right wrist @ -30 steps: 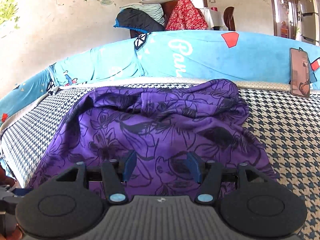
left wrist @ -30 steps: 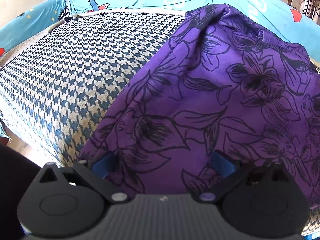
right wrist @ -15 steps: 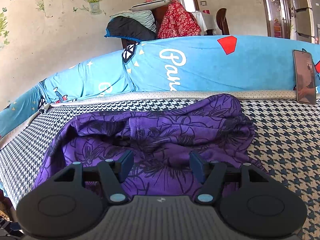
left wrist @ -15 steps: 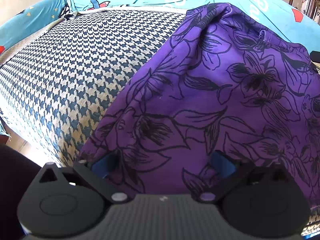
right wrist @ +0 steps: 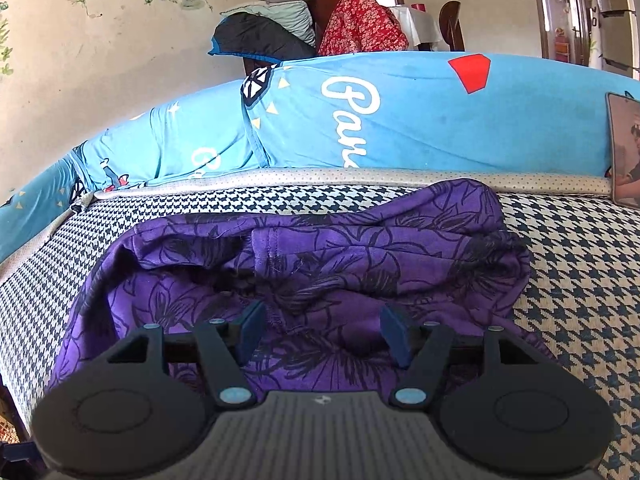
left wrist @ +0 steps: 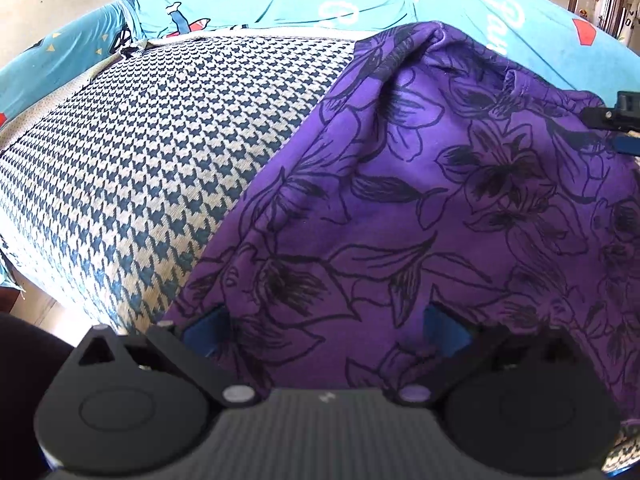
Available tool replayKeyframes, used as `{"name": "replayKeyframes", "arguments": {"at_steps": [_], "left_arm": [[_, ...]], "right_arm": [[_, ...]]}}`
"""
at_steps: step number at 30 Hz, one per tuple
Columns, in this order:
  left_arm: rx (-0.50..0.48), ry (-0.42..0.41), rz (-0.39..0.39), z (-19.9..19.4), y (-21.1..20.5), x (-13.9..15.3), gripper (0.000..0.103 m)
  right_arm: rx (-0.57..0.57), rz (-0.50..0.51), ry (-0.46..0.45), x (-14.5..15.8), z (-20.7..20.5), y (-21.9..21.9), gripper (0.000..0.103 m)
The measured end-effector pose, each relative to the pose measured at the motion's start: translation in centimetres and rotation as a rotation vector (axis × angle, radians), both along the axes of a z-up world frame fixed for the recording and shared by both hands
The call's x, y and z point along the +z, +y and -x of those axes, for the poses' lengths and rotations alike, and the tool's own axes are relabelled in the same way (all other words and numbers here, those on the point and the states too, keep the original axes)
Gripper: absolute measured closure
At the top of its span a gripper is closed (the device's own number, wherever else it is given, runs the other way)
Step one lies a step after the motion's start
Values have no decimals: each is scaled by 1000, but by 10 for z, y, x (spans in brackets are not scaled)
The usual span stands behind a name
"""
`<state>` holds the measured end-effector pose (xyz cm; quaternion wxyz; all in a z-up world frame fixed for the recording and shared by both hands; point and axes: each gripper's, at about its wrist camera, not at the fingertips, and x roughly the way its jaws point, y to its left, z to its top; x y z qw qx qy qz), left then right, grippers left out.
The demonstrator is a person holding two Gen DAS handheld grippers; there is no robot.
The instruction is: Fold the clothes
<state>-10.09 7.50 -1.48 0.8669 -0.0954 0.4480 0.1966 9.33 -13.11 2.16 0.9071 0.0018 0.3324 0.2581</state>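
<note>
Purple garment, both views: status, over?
Left gripper open, right gripper open, both low over purple floral garment. Garment bunched, unfolded on houndstooth cushion. Nothing blocking.

Your open run is the bare houndstooth seat cover [left wrist: 132, 168], left of the rumpled purple floral garment [left wrist: 420, 208]. The blue printed backrest cushions [right wrist: 400, 120] wall off the far side. A dark upright phone [right wrist: 624, 148] leans there on the right, near the garment.
</note>
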Motion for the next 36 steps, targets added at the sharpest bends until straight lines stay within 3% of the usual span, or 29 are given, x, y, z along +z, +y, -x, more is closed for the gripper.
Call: {"name": "replayKeyframes", "arguments": {"at_steps": [10, 20, 29, 36], "left_arm": [[-37, -148, -78, -50, 7, 53, 0], [-78, -235, -133, -129, 20, 79, 0], [-116, -181, -111, -188, 25, 56, 0], [-180, -118, -97, -212, 17, 39, 0]], "right_arm": [[47, 22, -11, 1, -9, 2, 35], [60, 33, -17, -4, -18, 11, 29], [40, 51, 2, -18, -37, 25, 28], [4, 63, 39, -30, -53, 34, 28]]}}
